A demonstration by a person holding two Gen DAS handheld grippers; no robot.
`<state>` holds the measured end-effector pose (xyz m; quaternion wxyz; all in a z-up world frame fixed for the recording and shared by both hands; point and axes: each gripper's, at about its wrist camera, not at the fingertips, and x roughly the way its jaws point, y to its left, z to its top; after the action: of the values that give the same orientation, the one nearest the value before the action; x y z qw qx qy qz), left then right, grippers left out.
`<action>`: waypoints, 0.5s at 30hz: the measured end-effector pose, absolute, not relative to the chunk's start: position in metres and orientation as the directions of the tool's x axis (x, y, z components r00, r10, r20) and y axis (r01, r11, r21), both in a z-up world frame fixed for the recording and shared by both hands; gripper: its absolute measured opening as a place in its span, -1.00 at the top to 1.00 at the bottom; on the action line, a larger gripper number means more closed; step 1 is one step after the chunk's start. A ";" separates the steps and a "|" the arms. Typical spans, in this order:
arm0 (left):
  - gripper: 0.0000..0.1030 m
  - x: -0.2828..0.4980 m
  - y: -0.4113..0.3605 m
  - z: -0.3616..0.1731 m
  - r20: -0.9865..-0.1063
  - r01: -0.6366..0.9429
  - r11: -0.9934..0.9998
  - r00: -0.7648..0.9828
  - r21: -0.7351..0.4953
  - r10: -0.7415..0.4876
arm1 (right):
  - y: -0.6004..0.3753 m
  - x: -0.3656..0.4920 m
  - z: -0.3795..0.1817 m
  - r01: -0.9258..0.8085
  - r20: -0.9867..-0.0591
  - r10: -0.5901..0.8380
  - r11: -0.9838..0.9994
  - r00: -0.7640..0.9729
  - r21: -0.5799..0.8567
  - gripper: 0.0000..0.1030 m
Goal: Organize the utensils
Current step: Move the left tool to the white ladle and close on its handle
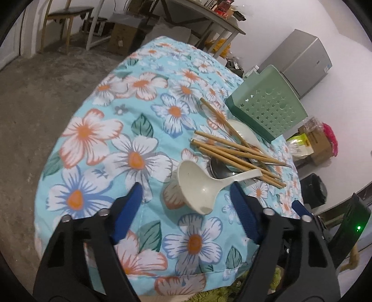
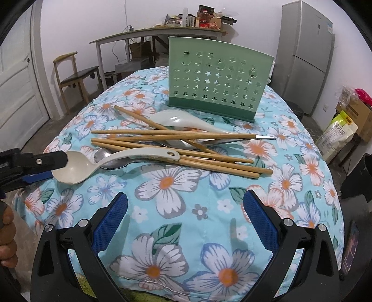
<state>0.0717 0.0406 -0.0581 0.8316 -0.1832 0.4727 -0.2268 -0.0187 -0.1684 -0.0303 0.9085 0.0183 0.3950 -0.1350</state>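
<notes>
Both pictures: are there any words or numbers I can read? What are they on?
None can be read.
Fridge: stickers, too blurred.
Yellow bag: printed characters, too blurred.
Bottles on far table: labels too small.
Green holder: star holes only, no words.

A grey fridge (image 2: 307, 55), wooden chair (image 2: 75, 76) and cluttered side table (image 2: 153, 32) stand behind the floral tablecloth (image 2: 181, 209).

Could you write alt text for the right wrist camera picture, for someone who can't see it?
A heap of wooden chopsticks, metal spoons and two pale plastic spoons lies on a floral tablecloth before an upright green utensil holder. The open right gripper frames the bottom; the left gripper reaches the cream spoon at left.
</notes>
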 end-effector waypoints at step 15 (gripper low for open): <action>0.51 0.087 0.047 -0.076 -0.656 0.196 0.769 0.420 -0.609 -0.627 | -0.162 -0.015 -0.036 0.221 -0.734 -0.193 0.973 0.651 -0.060 -0.88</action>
<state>0.0874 0.0467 -0.0761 0.8116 -0.2268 0.4750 -0.2533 -0.0150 -0.1622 -0.0365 0.9083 0.0173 0.4021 -0.1139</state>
